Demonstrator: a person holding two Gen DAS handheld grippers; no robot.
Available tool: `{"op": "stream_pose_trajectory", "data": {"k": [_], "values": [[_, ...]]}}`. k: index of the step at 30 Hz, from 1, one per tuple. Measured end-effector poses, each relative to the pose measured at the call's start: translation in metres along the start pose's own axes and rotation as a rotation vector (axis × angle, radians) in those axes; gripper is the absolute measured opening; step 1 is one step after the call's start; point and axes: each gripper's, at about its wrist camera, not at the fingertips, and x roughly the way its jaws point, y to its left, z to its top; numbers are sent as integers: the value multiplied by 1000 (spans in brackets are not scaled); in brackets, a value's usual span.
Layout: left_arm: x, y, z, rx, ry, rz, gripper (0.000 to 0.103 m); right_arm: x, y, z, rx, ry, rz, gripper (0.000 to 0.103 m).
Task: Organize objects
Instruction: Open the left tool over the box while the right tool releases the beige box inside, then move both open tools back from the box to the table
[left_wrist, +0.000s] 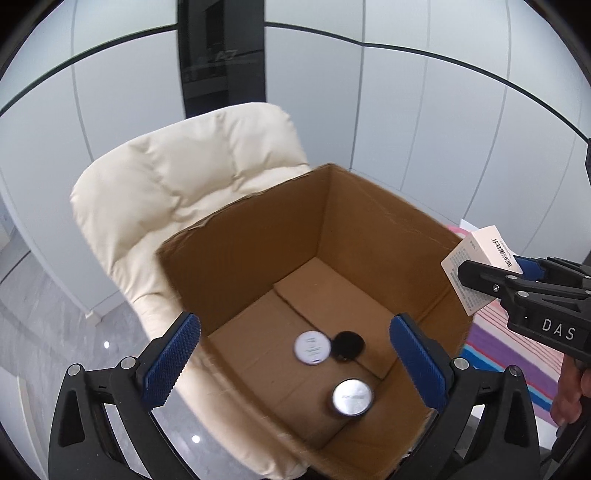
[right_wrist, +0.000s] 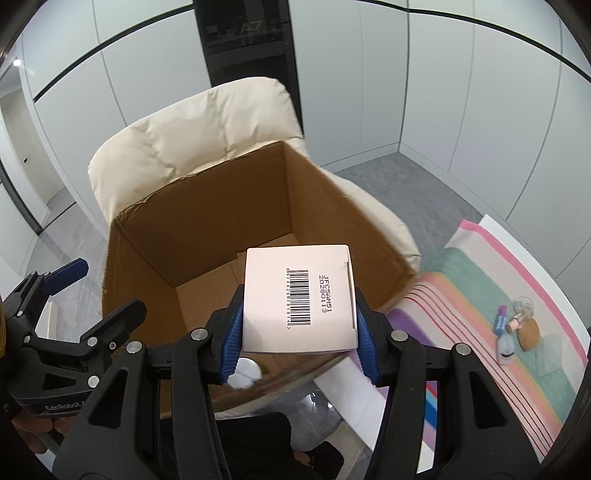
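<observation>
Cardboard box (left_wrist: 258, 236), brown, open at the top, standing on a cream padded chair (left_wrist: 177, 173); the chair back rises behind it at 11 o'clock in both views.

Contents on the box floor, left wrist view: one white-lidded round jar (left_wrist: 312, 348); one black round lid or jar (left_wrist: 347, 345) touching it at its 3 o'clock side; one silver-lidded jar (left_wrist: 351, 398) near the lower wall, at 5 o'clock from the pair and apart from them.

Left claw (left_wrist: 295, 363): blue-padded fingers spread wide, nothing between them, held above the near edge of the box.

Right claw (right_wrist: 299, 332): fingers pressed onto both sides of a white carton (right_wrist: 299, 299), barcode face up, code JFC5AM51 printed beside it. The carton is held above the box opening, over its near right part; in the left wrist view it appears at 3 o'clock, beside the right rim.

Bench (right_wrist: 495, 225) at 3 o'clock of the chair, white, covered by a striped cloth (right_wrist: 461, 295) in pink, green and purple. On the cloth, at the far right: a small cluster of cosmetics (right_wrist: 517, 328), including a pink-capped tube and a round tan piece, touching or nearly so.
</observation>
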Motion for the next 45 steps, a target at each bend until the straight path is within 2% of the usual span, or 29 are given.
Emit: {"op": "stream_pose_trajectory", "data": {"k": [15, 16, 18, 21, 25, 30, 45], "values": [[-13, 60, -10, -72, -7, 63, 103, 21, 62, 9, -75, 17, 46, 56], [-14, 63, -10, -74, -7, 66, 103, 21, 64, 10, -75, 17, 49, 58], [-15, 68, -11, -81, -6, 74, 103, 21, 69, 12, -78, 9, 48, 75], [-15, 73, -11, -96, -4, 78, 103, 21, 74, 15, -78, 1, 46, 85], [-15, 73, -11, -101, -6, 78, 103, 21, 79, 15, -89, 6, 22, 89], [-10, 67, -8, -102, 4, 69, 103, 19, 72, 14, -80, -1, -4, 100], [6, 14, 5, -49, 10, 22, 103, 8, 17, 6, -1, 0, -59, 103]]}}
